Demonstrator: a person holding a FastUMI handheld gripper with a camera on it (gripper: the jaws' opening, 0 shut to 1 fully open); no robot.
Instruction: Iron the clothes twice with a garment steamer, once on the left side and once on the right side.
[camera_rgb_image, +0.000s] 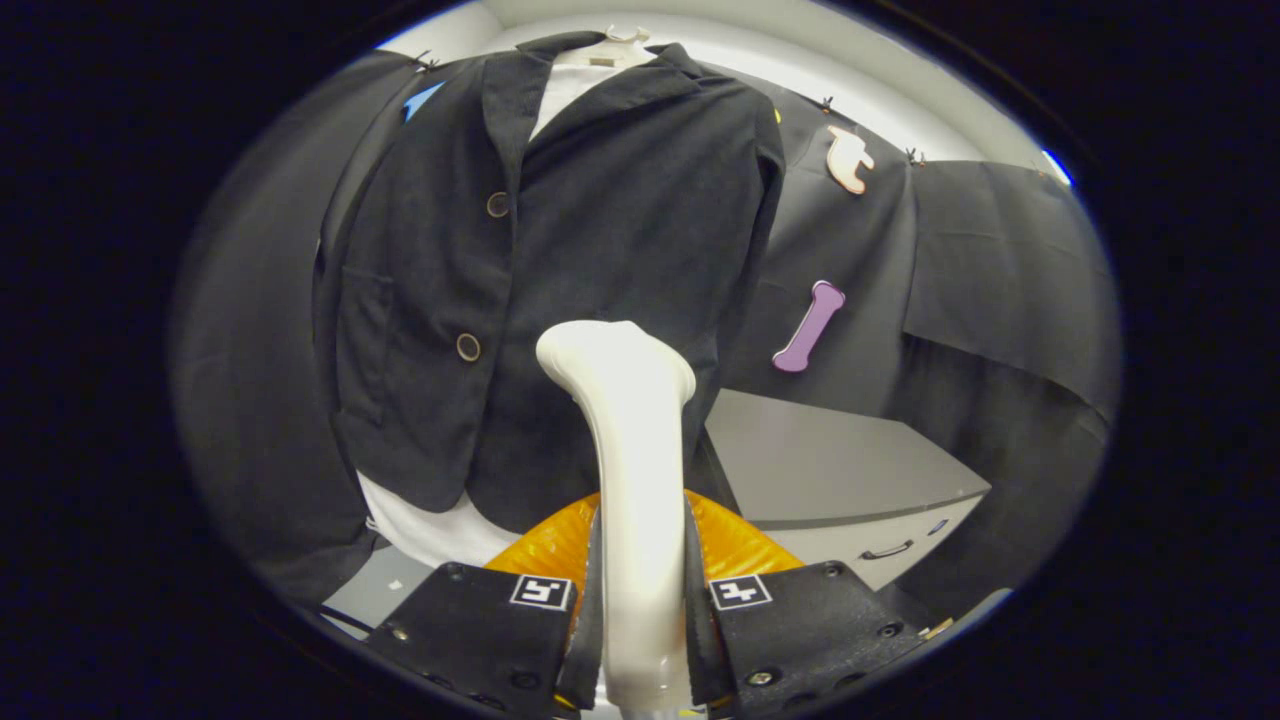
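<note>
Grey cabinet (840, 460) with drawer handle (886, 550), beside the booth wall (1000, 260)

a grey cabinet (840, 460) stands against the black cloth wall, beyond the gripper (640, 600) and to the right of it, its flat top catching the light. a dark handle (886, 550) runs across its pale drawer front. the cabinet's near corner sits just behind the hem of the black jacket (600, 250). both fingers press on the white steamer (630, 450).
</note>
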